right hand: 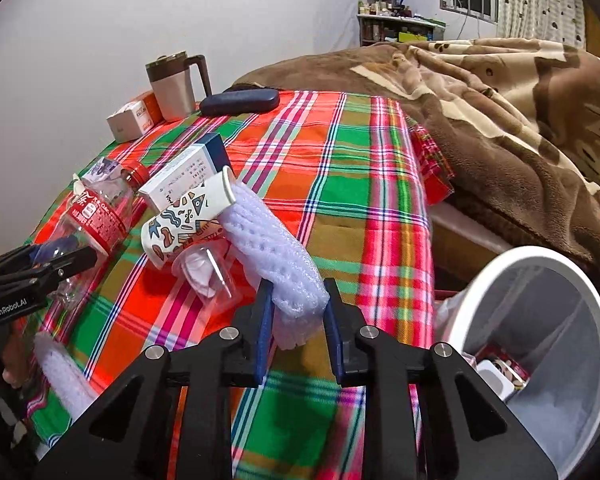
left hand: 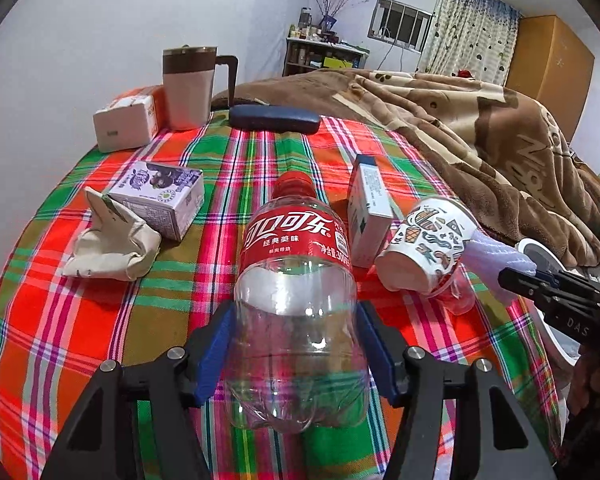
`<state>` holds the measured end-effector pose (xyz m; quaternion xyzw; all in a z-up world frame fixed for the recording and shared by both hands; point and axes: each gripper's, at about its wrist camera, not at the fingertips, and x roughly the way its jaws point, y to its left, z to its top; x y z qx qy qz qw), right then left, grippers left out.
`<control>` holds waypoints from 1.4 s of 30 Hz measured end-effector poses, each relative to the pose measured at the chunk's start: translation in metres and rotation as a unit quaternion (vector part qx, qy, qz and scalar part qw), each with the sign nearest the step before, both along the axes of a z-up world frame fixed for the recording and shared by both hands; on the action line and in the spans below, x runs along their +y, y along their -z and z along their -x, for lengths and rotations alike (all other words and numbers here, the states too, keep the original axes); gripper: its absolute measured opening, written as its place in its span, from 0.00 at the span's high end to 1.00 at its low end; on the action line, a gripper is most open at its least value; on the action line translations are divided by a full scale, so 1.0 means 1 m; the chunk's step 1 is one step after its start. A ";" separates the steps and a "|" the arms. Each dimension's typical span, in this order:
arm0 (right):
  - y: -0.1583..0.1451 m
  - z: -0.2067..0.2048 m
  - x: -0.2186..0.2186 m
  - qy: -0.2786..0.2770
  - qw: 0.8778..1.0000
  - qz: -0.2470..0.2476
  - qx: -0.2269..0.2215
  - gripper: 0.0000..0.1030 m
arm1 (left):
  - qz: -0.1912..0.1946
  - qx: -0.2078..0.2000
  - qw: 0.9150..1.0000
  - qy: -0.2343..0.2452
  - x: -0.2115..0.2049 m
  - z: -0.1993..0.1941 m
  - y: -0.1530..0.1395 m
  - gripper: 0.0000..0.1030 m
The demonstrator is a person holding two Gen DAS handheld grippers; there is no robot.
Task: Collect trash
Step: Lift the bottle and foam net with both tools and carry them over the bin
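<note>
An empty clear cola bottle (left hand: 296, 240) with a red label lies on the plaid tablecloth (left hand: 80, 320), cap pointing away. My left gripper (left hand: 296, 312) is shut on its lower body, a blue pad against each side. My right gripper (right hand: 298, 288) is shut on the near end of a white foam net sleeve (right hand: 272, 248); the sleeve's far end reaches the rim of a tipped patterned paper cup (right hand: 184, 216). A clear plastic cup (right hand: 208, 276) lies under that paper cup. From the right wrist view the left gripper (right hand: 60, 260) and the bottle (right hand: 100, 216) show at the left.
A white bin (right hand: 540, 320) with a liner and some trash stands off the table's right edge. On the table are a purple milk carton (left hand: 160, 196), a crumpled bag (left hand: 108, 240), a blue-white box (left hand: 368, 208), a mug (left hand: 188, 84), a dark case (left hand: 274, 118) and a second foam sleeve (right hand: 60, 364). A brown blanket (left hand: 460, 128) lies behind.
</note>
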<state>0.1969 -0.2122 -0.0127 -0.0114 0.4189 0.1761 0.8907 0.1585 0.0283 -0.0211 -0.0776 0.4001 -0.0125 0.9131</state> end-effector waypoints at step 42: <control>-0.035 0.068 -0.051 0.047 0.997 -0.020 -0.053 0.77 | 0.008 -0.061 0.996 0.066 -0.075 0.055 -0.051 0.41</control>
